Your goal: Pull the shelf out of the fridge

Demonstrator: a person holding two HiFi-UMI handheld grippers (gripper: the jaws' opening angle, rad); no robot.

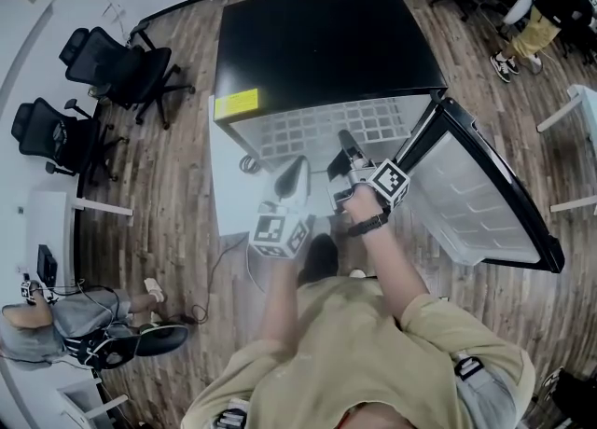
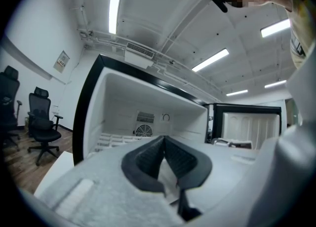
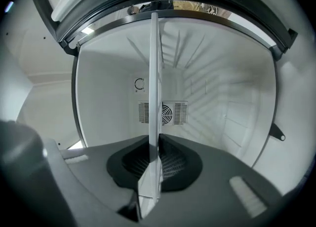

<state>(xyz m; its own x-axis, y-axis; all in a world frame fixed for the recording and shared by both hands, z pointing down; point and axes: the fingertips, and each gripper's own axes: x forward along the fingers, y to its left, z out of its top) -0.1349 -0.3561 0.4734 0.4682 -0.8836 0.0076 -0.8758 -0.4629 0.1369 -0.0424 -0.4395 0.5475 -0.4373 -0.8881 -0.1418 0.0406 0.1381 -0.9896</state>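
A black fridge (image 1: 322, 40) stands open below me, its door (image 1: 476, 199) swung out to the right. The white grid shelf (image 1: 317, 127) sticks partly out of its front. My right gripper (image 1: 345, 143) is shut on the shelf's front edge. In the right gripper view the shelf (image 3: 154, 73) runs edge-on as a thin white strip, pinched between the dark pads of the right gripper (image 3: 155, 139). My left gripper (image 1: 300, 166) hovers just left of it, in front of the shelf. In the left gripper view the left gripper (image 2: 164, 139) is shut with nothing in it.
Two black office chairs (image 1: 126, 68) stand on the wooden floor to the left. A person (image 1: 56, 325) sits at the lower left and other people's legs (image 1: 522, 35) show at the upper right. A round fan grille (image 3: 163, 112) sits in the fridge's back wall.
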